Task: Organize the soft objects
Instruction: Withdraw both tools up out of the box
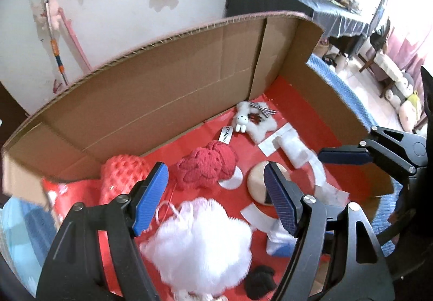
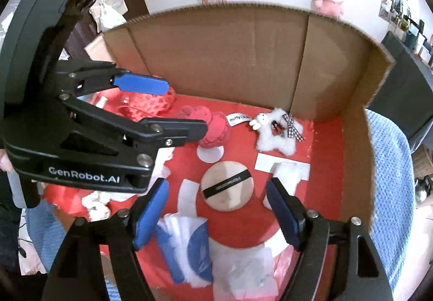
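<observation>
Left wrist view shows left tongs point(image 1: 216, 192) spread empty above the white pouf point(image 1: 200, 241) in the cardboard box point(image 1: 162, 79); right tongs point(image 2: 216, 209) likewise spread; centre, then close gently.

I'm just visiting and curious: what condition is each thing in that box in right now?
Left gripper: open, empty.
Right gripper: open, empty.
Cardboard box: open-topped.
White puff: lying loose, below the left gripper.
Red knitted ball: resting on the floor.
Round powder puff: flat, strap up.
White bunny plush: lying down.
</observation>
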Tool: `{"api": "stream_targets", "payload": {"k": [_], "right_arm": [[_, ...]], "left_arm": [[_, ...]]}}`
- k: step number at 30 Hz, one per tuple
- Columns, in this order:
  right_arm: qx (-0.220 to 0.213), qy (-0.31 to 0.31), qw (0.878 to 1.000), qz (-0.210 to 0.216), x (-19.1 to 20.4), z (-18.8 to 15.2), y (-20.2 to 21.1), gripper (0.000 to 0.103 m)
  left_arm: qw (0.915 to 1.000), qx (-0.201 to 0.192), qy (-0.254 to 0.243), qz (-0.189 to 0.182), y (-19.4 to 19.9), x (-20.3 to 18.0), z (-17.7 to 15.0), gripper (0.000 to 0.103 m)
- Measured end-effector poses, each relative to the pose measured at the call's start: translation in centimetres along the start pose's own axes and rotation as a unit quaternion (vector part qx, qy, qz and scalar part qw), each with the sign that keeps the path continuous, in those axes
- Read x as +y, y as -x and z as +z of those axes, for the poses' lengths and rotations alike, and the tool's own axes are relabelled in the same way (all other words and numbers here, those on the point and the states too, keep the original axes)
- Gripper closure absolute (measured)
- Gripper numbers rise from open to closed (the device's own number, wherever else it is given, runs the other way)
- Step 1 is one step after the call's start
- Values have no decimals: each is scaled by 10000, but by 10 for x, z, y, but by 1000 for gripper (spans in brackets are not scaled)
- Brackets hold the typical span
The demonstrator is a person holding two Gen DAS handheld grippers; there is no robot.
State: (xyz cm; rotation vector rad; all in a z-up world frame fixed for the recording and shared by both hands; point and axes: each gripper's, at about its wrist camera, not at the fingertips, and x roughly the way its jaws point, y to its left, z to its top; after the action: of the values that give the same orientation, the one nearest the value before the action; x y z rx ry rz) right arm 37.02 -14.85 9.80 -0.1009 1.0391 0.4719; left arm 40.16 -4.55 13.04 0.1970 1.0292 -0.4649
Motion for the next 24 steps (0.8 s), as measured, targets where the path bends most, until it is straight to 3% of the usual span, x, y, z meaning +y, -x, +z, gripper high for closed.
{"api": "stream_targets", "payload": {"k": [12, 24], "right_arm": [[-621, 111, 9979, -124, 32, -36, 82, 12], [-1287, 54, 9905, -472, 46, -82, 130, 1]], "left_arm": [[9944, -915, 446, 276, 84, -9, -57, 21], [9685, -2156, 1054, 662, 138, -22, -139, 10]]}}
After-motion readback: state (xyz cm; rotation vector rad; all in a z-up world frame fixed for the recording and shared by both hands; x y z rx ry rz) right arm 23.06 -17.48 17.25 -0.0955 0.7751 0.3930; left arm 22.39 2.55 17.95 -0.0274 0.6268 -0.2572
